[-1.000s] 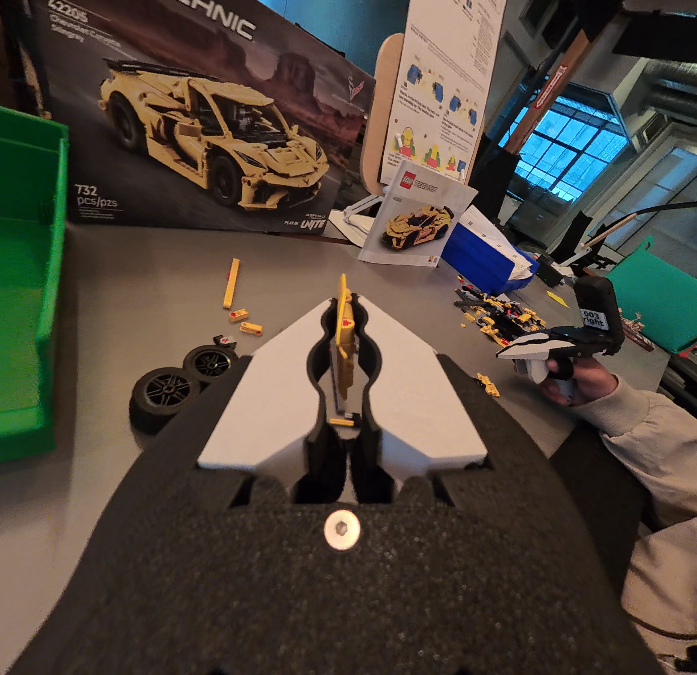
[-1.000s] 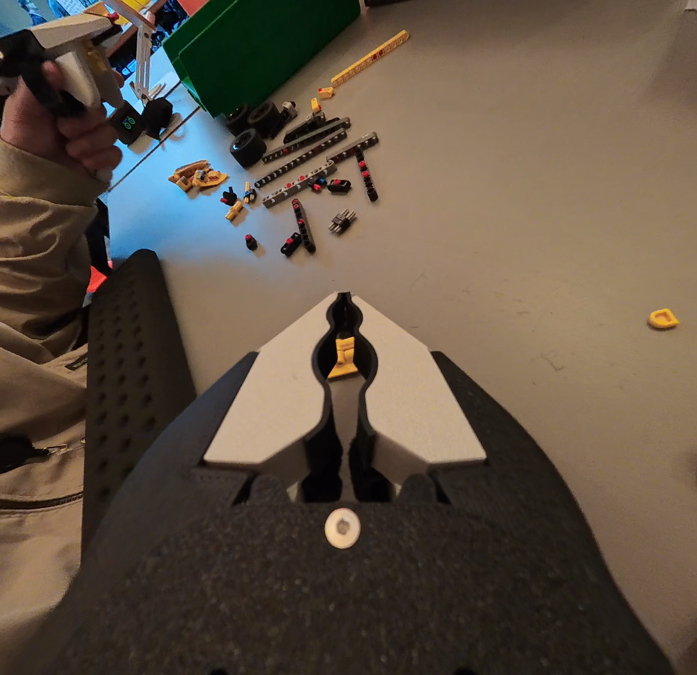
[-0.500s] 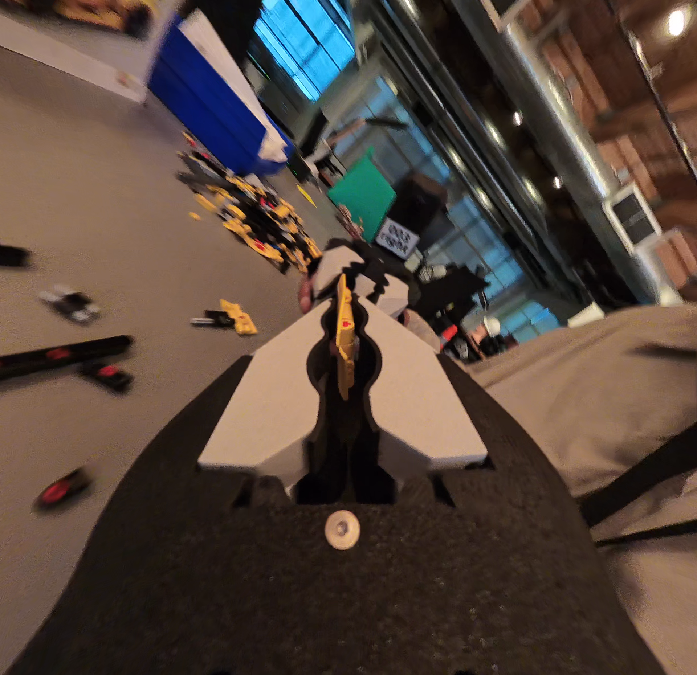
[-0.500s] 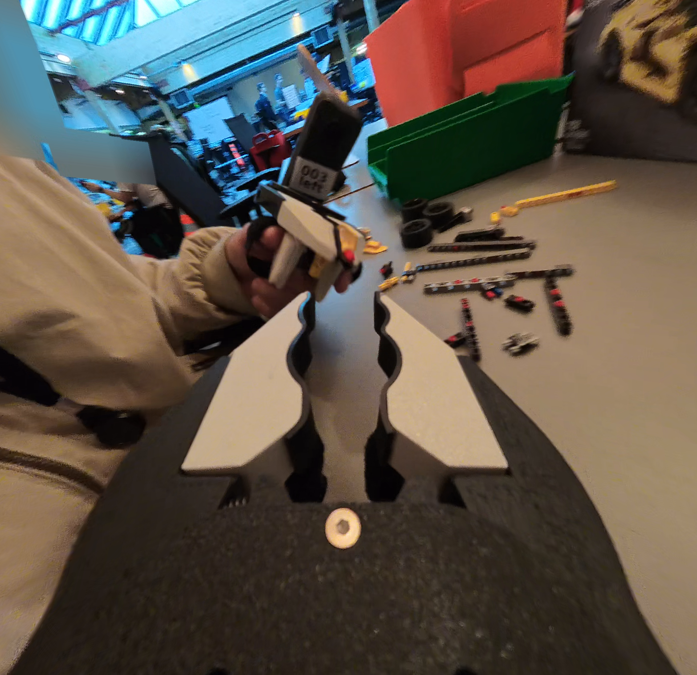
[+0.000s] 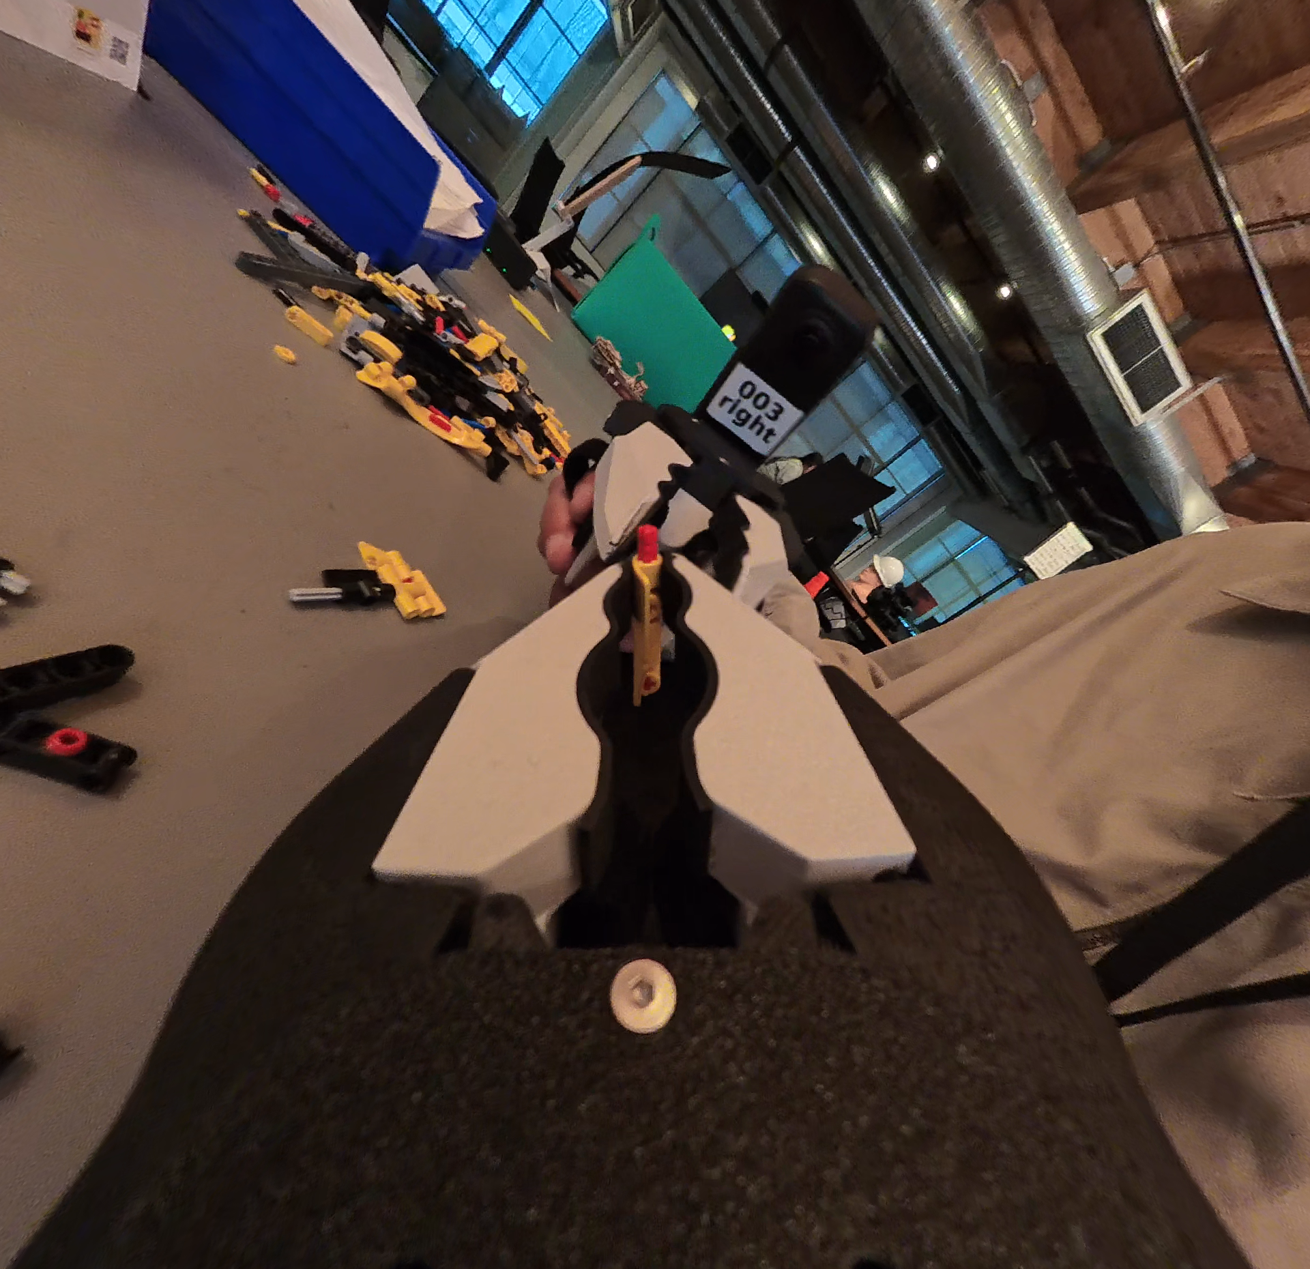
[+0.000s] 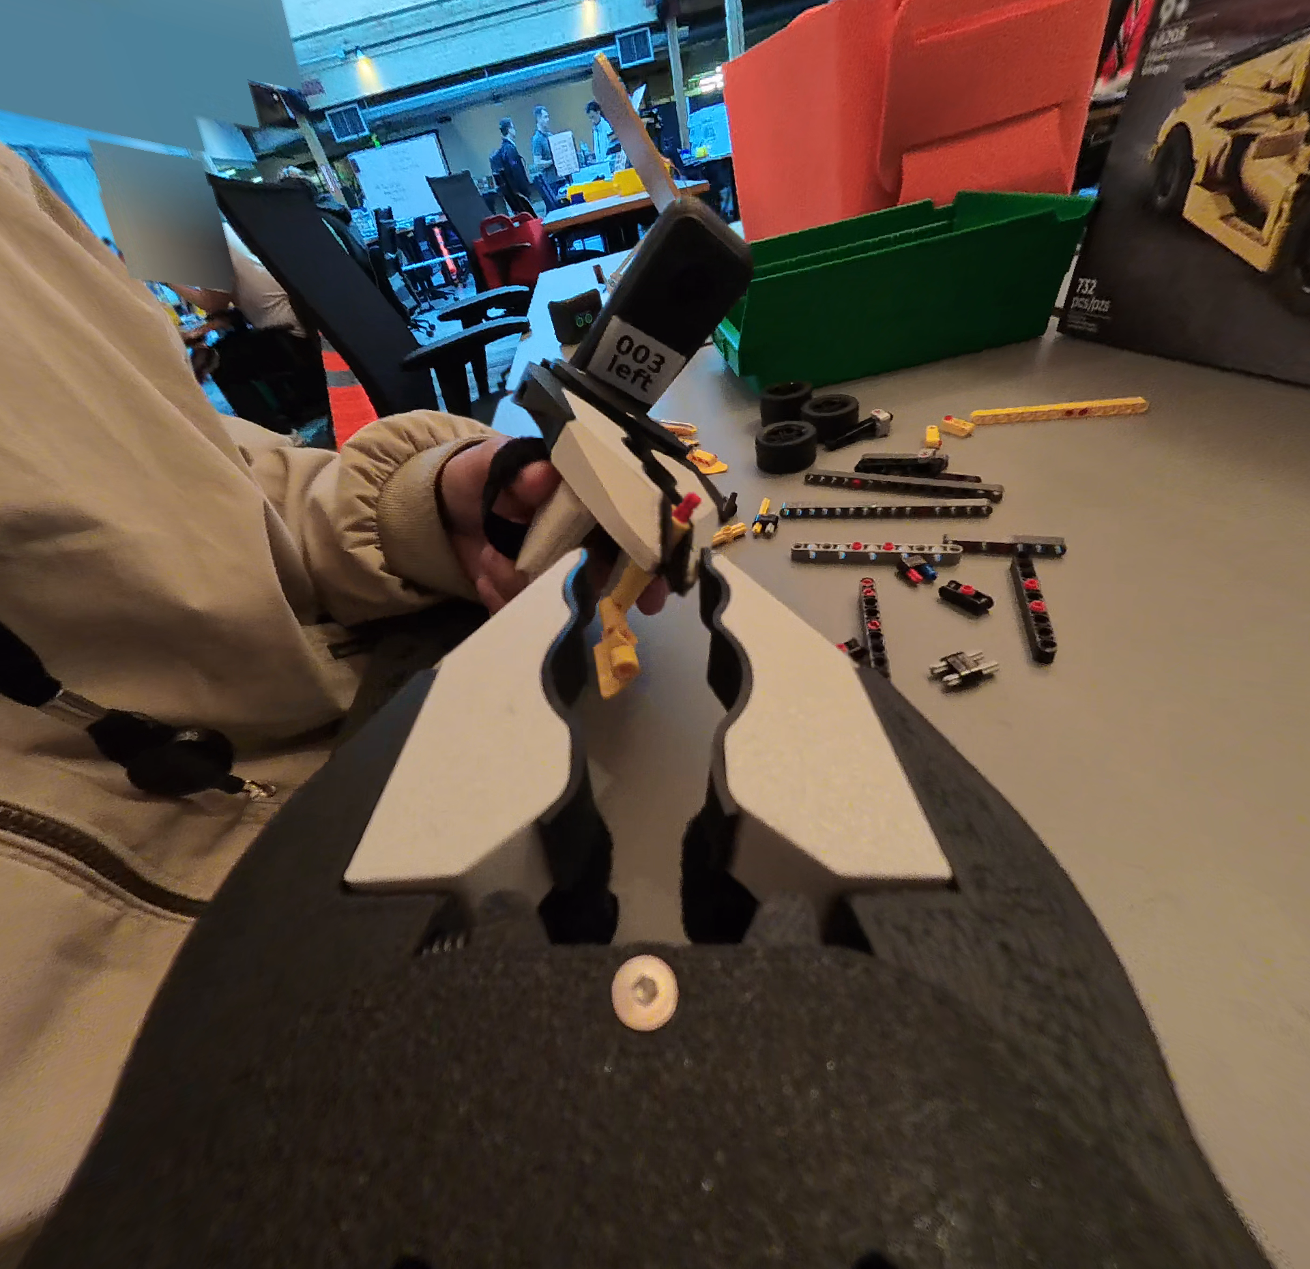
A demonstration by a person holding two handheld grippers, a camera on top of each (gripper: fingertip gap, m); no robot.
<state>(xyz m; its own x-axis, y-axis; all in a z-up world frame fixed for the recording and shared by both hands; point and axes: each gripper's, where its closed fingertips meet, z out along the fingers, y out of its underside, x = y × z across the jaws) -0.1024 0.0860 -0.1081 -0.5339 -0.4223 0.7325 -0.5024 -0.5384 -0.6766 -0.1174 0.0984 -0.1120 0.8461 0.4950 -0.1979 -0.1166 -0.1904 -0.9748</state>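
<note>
My left gripper [image 5: 648, 572] is shut on a thin yellow brick-set piece [image 5: 646, 632] with a red pin [image 5: 645, 537] at its far end, held above the grey table [image 5: 177, 491]. My right gripper [image 5: 663, 508] faces it, tip to tip. In the right wrist view my right gripper [image 6: 645, 561] is open. The yellow piece [image 6: 617, 639] hangs from the left gripper [image 6: 677, 533] into the gap between the right jaws, without clear contact. A person's hand [image 6: 510, 526] in a beige sleeve holds the left gripper.
A pile of yellow and black pieces [image 5: 439, 377] lies by a blue bin [image 5: 283, 94]. Black beams [image 6: 900, 487], wheels [image 6: 787, 444] and a long yellow beam [image 6: 1056, 409] lie before a green bin [image 6: 886, 292], an orange bin [image 6: 907, 101] and the set's box [image 6: 1205, 172]. Left and right tips are no more than a few centimetres apart.
Both grippers swung up off the table to face each other. The right gripper opened and no longer holds its small yellow piece. The left gripper's yellow piece now sits between the right jaws.
</note>
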